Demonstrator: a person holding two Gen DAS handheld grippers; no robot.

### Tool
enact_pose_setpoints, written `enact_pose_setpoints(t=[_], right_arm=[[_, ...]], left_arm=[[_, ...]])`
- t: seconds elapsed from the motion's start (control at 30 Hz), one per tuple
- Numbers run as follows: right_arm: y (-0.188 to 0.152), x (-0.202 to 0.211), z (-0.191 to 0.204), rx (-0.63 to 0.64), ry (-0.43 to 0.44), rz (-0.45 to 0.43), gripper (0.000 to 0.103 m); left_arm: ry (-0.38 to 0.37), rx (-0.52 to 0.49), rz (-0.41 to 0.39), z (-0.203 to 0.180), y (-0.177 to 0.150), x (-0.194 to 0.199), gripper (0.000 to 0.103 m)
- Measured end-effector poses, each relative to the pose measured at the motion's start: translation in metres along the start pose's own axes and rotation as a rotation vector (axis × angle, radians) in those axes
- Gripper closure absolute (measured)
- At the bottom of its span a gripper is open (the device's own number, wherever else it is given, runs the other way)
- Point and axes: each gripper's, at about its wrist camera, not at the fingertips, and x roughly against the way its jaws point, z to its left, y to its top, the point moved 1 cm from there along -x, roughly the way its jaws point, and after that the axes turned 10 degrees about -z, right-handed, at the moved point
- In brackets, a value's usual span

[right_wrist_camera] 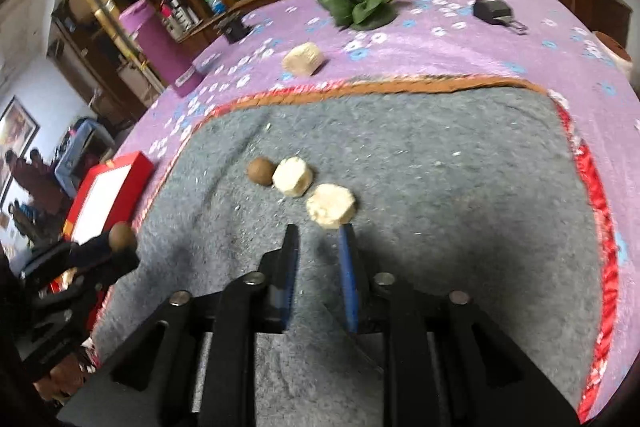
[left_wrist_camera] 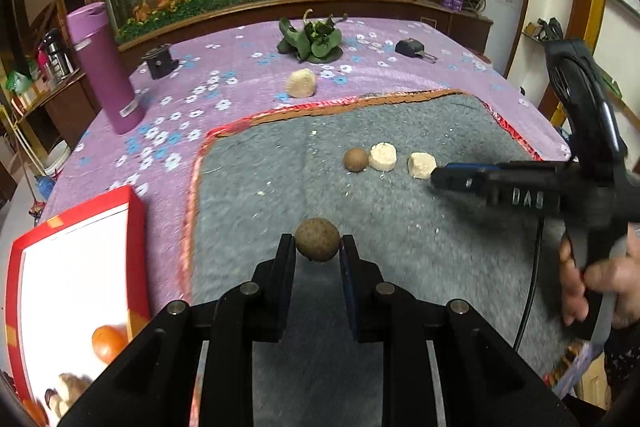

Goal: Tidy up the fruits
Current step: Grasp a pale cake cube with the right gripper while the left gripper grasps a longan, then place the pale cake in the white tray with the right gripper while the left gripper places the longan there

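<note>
I am working over the grey mat [left_wrist_camera: 360,155], with the red box [left_wrist_camera: 136,211] just off its left edge. My left tongs [left_wrist_camera: 318,247] are clamping a brown fruit [left_wrist_camera: 317,239]; I should be keeping it level toward the box. My right tongs [right_wrist_camera: 318,237] are standing apart just before a pale chunk [right_wrist_camera: 331,205] on the mat.

The right hand-held gripper [left_wrist_camera: 434,177] bears raised letters reading "DAS"; nothing else is legible.
</note>
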Motion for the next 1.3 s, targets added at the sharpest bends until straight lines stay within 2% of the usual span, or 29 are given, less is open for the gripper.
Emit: enact_pose_setpoints(t=[0.03, 0.07, 0.1, 0.17, 0.23, 0.27, 0.33, 0.4, 0.5, 0.63, 0.77, 1.07, 1.3], right_arm=[[0.002, 0.002, -0.001, 0.011, -0.029, -0.016, 0.042], [0.005, 0.003, -0.001, 0.021, -0.046, -0.027, 0.03], [0.006, 0.003, -0.001, 0.025, -0.044, -0.04, 0.024], [0.011, 0.002, 0.004, 0.046, -0.039, -0.07, 0.024], [0.014, -0.005, 0.013, 0.088, -0.067, -0.061, 0.028], [0.013, -0.014, 0.02, 0.132, -0.109, -0.037, 0.033], [0.01, -0.028, 0.024, 0.155, -0.122, 0.009, 0.06], [0.004, -0.039, 0.025, 0.161, -0.153, 0.046, 0.072], [0.001, -0.037, 0.029, 0.201, -0.199, 0.029, 0.073], [0.004, -0.021, 0.035, 0.17, -0.172, -0.004, 0.073], [0.006, -0.003, 0.064, 0.175, -0.073, -0.039, 0.073], [-0.008, 0.011, 0.178, 0.298, 0.16, -0.118, 0.073], [-0.033, -0.009, 0.245, 0.38, 0.26, -0.074, 0.073]], left_arm=[[-0.001, 0.004, -0.004, 0.002, -0.001, 0.003, 0.082], [-0.003, 0.01, -0.01, 0.003, -0.002, 0.006, 0.082], [-0.006, 0.014, -0.014, 0.004, -0.003, 0.007, 0.082], [-0.012, 0.024, -0.022, 0.007, -0.004, 0.01, 0.082], [-0.01, 0.026, -0.028, 0.009, -0.005, 0.013, 0.082], [-0.009, 0.028, -0.031, 0.01, -0.007, 0.015, 0.082], [-0.011, 0.042, -0.037, 0.013, -0.009, 0.018, 0.082], [-0.009, 0.05, -0.042, 0.017, -0.011, 0.022, 0.082], [0.009, 0.057, -0.048, 0.025, -0.014, 0.026, 0.082], [0.046, 0.074, -0.066, 0.037, -0.018, 0.036, 0.082], [0.095, 0.095, -0.094, 0.053, -0.024, 0.049, 0.082], [0.227, 0.116, -0.144, 0.093, -0.04, 0.082, 0.082], [0.325, 0.163, -0.151, 0.13, -0.057, 0.099, 0.082]])
